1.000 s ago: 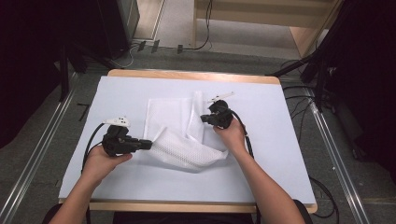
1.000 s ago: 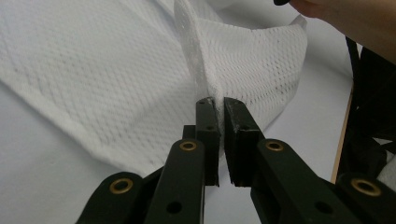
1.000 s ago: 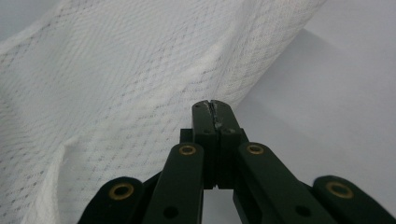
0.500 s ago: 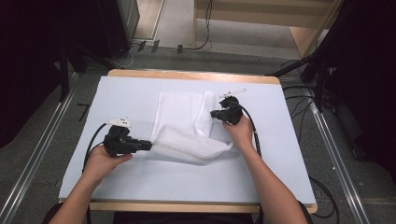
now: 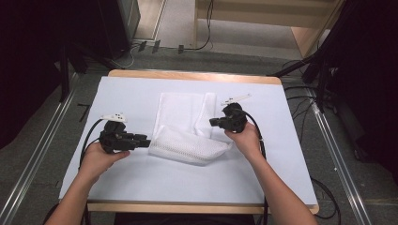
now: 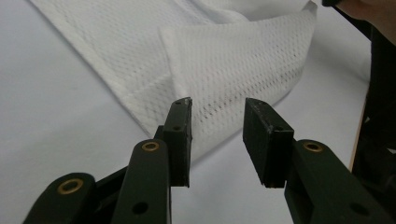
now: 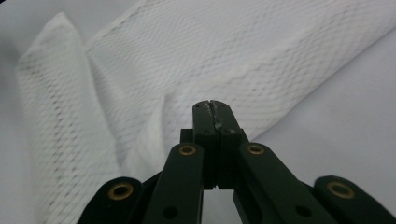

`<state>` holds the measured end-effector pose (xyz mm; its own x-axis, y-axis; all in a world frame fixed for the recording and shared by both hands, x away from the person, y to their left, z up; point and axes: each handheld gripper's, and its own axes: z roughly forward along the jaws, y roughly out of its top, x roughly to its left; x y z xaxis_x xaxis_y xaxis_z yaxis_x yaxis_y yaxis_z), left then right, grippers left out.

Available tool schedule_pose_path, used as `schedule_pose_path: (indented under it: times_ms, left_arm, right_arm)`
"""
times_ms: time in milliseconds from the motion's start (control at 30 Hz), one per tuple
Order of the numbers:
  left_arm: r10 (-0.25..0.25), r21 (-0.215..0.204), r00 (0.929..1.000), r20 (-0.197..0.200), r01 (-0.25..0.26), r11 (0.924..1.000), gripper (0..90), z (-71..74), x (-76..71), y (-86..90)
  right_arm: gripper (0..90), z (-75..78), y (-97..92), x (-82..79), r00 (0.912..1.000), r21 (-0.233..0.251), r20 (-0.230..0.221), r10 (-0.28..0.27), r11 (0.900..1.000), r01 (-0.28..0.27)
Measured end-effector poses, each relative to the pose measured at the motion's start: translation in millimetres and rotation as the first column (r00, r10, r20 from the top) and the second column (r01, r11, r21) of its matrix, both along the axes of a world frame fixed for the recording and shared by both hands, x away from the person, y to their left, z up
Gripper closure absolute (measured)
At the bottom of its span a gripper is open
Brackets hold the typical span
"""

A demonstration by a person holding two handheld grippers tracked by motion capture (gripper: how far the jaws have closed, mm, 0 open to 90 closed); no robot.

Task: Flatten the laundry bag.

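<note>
High view has our white mesh cloth (image 5: 187, 129) lying partly folded mid-counter (image 5: 141, 183). Our left gripper (image 5: 145, 140) sits just off its left edge, jaws apart after just opening, nothing between them. Our right gripper (image 5: 213, 123) has its jaws pressed together over the cloth's right side.

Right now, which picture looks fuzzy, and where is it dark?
Right gripper view: the white mesh cloth looks soft and blurred, mostly at left. Left gripper view: the weave is crisp near the jaws. High view: the table is evenly lit and the floor around it falls into dark.
</note>
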<state>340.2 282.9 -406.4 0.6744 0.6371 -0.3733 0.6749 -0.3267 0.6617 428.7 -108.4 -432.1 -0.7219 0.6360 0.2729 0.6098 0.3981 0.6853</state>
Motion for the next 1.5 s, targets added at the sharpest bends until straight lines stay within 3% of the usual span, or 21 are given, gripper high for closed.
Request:
schedule_pose_path:
  times_ms: [167,267,367,533,667,800,933,1100,1300,1500]
  left_arm:
    - [0.022,0.01,0.9997,-0.003,-0.022,0.9997,68.0,4.1,15.7,0.0]
    - [0.034,0.01,0.9994,-0.004,-0.034,0.9994,71.6,5.6,21.5,-0.1]
    - [0.056,0.046,0.9984,0.003,-0.056,0.9974,81.1,6.6,29.1,-2.1]
    - [0.085,0.059,0.996,-0.026,-0.084,0.9947,88.9,0.6,47.2,-7.4]
    - [0.11,0.067,0.9927,-0.049,-0.107,0.992,90.0,-7.5,59.6,-12.6]
    - [0.096,0.087,0.9927,-0.073,-0.09,0.9922,90.0,-18.3,67.8,-20.9]
    - [0.064,0.082,0.993,-0.099,-0.056,0.995,90.0,-24.8,67.2,-28.1]
    - [0.007,0.079,0.9956,-0.093,0.0,0.9969,90.0,-21.7,61.7,-34.6]
    - [-0.035,0.042,0.9947,-0.096,0.039,0.9984,89.7,-16.1,48.7,-34.6]
    - [-0.057,0.044,0.994,-0.093,0.061,0.9971,87.6,-14.3,31.0,-30.7]
  right_arm:
    - [90.0,-6.8,-3.3,-14.4,0.9968,-0.006,-0.019,0.077,0.997,-0.077]
    - [90.0,-8.6,-5.8,-17.2,0.9966,-0.004,-0.027,0.078,0.997,-0.078]
    - [90.0,-9.3,-11.0,-21.6,0.9968,-0.007,-0.031,0.074,0.9972,-0.074]
    - [90.0,-8.5,-19.5,-26.0,0.9976,-0.001,-0.03,0.063,0.998,-0.063]
    - [90.0,-9.6,-22.1,-27.5,0.9974,0.003,-0.034,0.063,0.998,-0.063]
    - [90.0,-11.9,-22.7,-30.8,0.996,0.0,-0.05,0.075,0.9972,-0.075]
    - [90.0,-11.5,-23.1,-36.4,0.9946,0.017,-0.053,0.089,0.996,-0.088]
    - [90.0,-9.6,-21.5,-44.7,0.9932,0.019,-0.044,0.107,0.9941,-0.107]
    - [90.0,-6.9,-23.6,-60.9,0.9915,0.025,-0.034,0.126,0.9919,-0.125]
    - [90.0,-5.9,-25.4,-77.7,0.9892,0.027,-0.036,0.142,0.9896,-0.141]
